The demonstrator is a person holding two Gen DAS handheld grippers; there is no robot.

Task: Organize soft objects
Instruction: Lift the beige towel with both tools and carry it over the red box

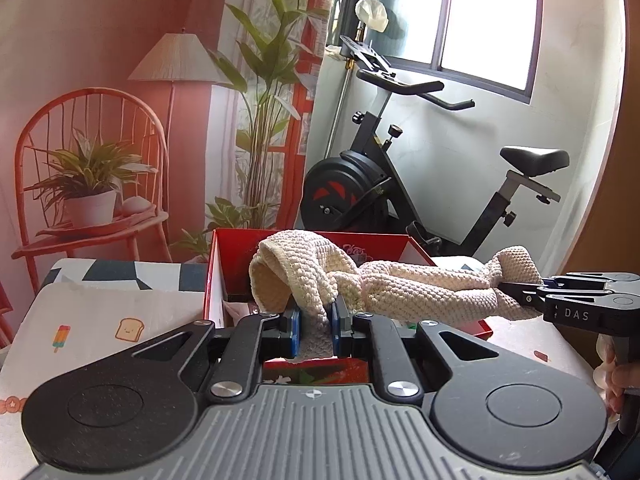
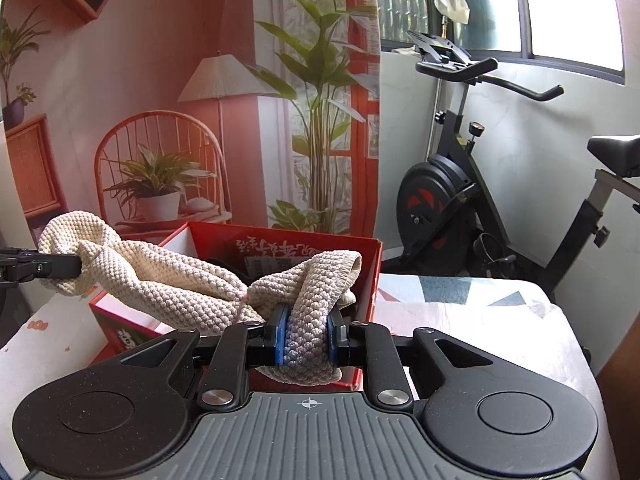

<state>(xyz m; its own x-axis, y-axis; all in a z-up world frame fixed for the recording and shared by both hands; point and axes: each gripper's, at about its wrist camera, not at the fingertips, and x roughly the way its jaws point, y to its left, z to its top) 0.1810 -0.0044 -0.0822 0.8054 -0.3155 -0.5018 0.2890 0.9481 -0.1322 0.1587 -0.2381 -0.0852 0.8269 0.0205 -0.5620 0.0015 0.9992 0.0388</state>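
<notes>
A cream knitted cloth (image 1: 420, 284) hangs stretched between both grippers, above an open red cardboard box (image 1: 224, 248). My left gripper (image 1: 315, 326) is shut on one bunched end, the fabric pinched between its blue pads. The right gripper (image 1: 516, 294) comes in from the right edge of the left wrist view, clamped on the other end. In the right wrist view the cloth (image 2: 180, 280) runs leftward from my right gripper (image 2: 306, 336), whose blue pads squeeze a fold of it. The left gripper (image 2: 70, 266) holds the far end at the left edge. The box (image 2: 368, 264) stands behind and below.
The box sits on a table with a patterned cover (image 1: 100, 320) showing toast and ice-lolly prints. An exercise bike (image 1: 400, 184) stands behind the table by a window. A printed backdrop with chair, lamp and plants (image 1: 120, 120) fills the left. A hand (image 1: 616, 380) grips the right gripper's handle.
</notes>
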